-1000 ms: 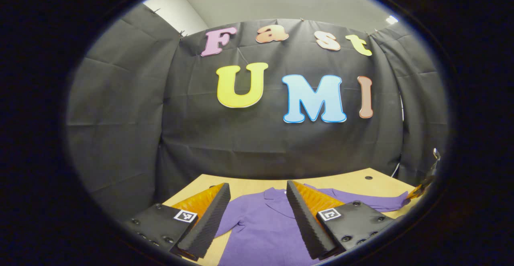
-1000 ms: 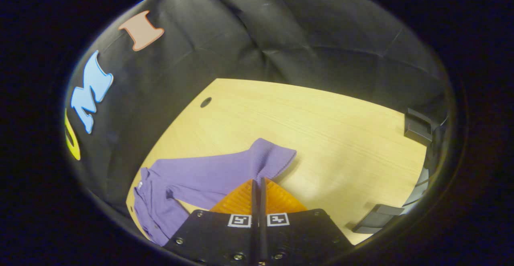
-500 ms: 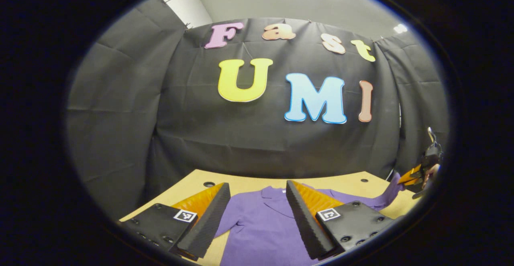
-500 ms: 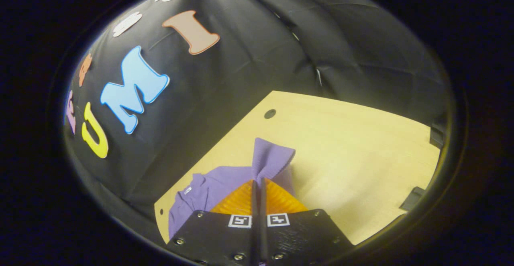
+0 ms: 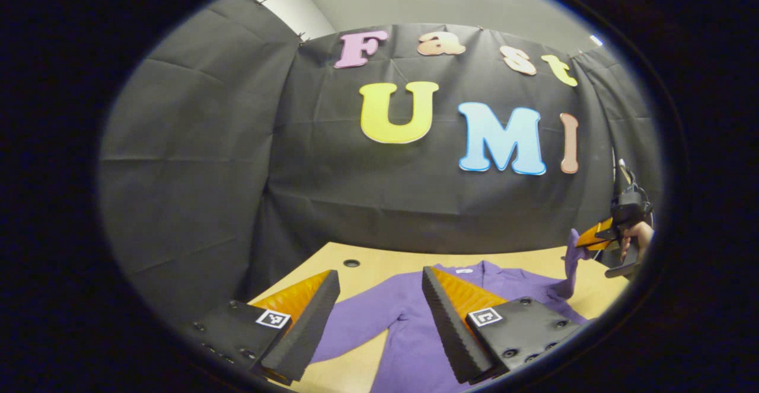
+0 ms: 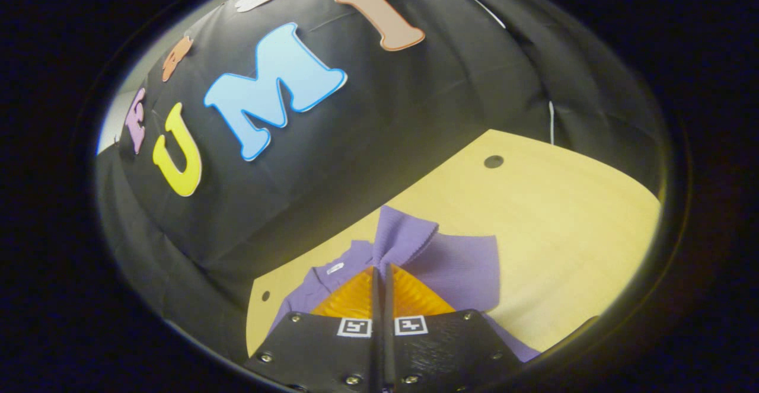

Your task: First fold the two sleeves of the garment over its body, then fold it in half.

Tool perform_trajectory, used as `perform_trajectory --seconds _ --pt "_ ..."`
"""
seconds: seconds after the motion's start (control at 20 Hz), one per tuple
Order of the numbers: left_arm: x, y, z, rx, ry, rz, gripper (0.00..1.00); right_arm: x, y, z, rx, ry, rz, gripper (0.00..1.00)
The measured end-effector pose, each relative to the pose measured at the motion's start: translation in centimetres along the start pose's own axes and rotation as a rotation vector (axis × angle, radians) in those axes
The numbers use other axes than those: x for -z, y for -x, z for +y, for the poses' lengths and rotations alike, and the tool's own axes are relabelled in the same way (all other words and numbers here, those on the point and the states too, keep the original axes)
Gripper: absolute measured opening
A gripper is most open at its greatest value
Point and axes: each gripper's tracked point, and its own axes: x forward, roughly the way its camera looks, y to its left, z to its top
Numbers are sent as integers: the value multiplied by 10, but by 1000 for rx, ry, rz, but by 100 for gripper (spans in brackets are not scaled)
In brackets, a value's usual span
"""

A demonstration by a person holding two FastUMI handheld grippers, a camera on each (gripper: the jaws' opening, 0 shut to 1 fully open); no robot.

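Sleeve [image 6: 403,239] clamped in right gripper [image 6: 381,274] jaws — left gripper [image 5: 379,316] jaws apart.

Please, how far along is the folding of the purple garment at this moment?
Done: nothing finished yet; the purple garment lies spread on the table. In hand: the right gripper is shut on one sleeve and holds it lifted off the table. The left gripper is open above the garment, holding nothing. Left: lay this sleeve over the body, fold the other sleeve, then fold in half.
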Motion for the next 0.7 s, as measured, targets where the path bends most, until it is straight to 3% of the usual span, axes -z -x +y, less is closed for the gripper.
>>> perform_trajectory --seconds 0.35,0.7 --pt "32 22 70 -164 34 77 93 32 -14 2 -124 40 112 0" --pt "60 40 112 -284 74 135 92 76 -29 16 -286 -49 216 0"
